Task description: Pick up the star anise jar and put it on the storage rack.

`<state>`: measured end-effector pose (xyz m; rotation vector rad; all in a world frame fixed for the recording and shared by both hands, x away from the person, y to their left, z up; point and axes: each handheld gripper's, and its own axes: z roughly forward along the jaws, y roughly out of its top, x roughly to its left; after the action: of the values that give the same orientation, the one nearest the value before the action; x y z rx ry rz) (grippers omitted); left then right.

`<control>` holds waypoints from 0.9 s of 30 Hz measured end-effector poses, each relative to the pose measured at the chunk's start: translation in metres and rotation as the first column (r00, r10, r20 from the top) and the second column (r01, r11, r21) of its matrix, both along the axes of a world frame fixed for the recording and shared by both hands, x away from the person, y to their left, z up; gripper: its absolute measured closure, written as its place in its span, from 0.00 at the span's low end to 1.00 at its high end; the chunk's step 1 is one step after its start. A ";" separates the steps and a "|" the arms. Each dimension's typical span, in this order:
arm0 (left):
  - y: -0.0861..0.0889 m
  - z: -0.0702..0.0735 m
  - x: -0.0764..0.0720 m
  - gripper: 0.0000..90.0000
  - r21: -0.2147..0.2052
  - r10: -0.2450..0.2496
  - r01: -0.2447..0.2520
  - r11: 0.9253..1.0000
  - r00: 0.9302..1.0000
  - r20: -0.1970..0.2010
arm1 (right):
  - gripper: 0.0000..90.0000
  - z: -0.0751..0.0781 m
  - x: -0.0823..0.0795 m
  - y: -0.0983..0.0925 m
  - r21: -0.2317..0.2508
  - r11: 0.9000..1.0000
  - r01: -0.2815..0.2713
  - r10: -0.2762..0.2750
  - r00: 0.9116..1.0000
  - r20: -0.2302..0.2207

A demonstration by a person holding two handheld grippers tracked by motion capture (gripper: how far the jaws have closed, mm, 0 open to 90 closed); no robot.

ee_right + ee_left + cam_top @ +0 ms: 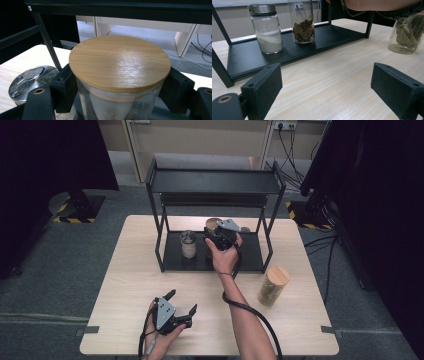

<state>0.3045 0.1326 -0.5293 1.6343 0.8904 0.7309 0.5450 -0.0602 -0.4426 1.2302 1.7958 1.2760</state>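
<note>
Gripping: right gripper has its fingers clamped on a glass jar just under its round bamboo lid.
Jar place: on the rack's bottom shelf, right of the middle; in the left gripper view it stands upright on the black shelf, with brown dried leaves inside.
Right hand: seen from above, it reaches into the rack from the front, gripper at the jar.
Left gripper: low over the desk's near edge, held in the left hand; fingers spread wide, with bare wood between them.
Neighbour jar: metal-lidded one with white powder, on the same shelf just beside the held jar; its lid shows next to the right gripper.
Third jar: bamboo-lidded one with leaves, standing on the desk outside the rack, to its right and well apart from both grippers.
Rack top: upper shelf directly above the held jar.
</note>
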 end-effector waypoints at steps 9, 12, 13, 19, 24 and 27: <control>0.000 0.000 0.000 0.11 0.003 0.000 0.000 1.000 1.000 0.002 | 0.28 -0.001 0.002 0.002 0.003 1.000 -0.001 0.001 1.000 0.001; 0.000 0.000 0.000 0.11 0.001 0.000 0.000 1.000 1.000 0.001 | 0.28 -0.002 0.000 0.002 0.001 1.000 0.000 0.000 1.000 0.012; 0.000 0.000 0.000 0.11 0.001 0.000 0.000 1.000 1.000 0.001 | 0.28 -0.002 0.000 0.002 -0.004 1.000 -0.002 0.002 1.000 0.014; 0.000 0.000 0.000 0.11 -0.001 0.000 0.000 1.000 1.000 0.002 | 0.28 -0.005 -0.005 0.003 -0.010 1.000 -0.007 0.007 1.000 0.029; 0.000 0.000 0.000 0.11 0.001 0.000 0.000 1.000 1.000 0.002 | 0.28 -0.006 -0.007 0.002 -0.024 1.000 -0.021 0.021 0.999 0.030; 0.000 0.000 0.000 0.11 0.001 0.000 0.000 1.000 1.000 0.003 | 0.28 -0.006 -0.007 0.001 -0.022 0.999 -0.023 0.024 0.999 0.025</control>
<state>0.3043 0.1324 -0.5294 1.6339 0.8882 0.7335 0.5379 -0.0587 -0.4481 1.1789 1.8065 1.2763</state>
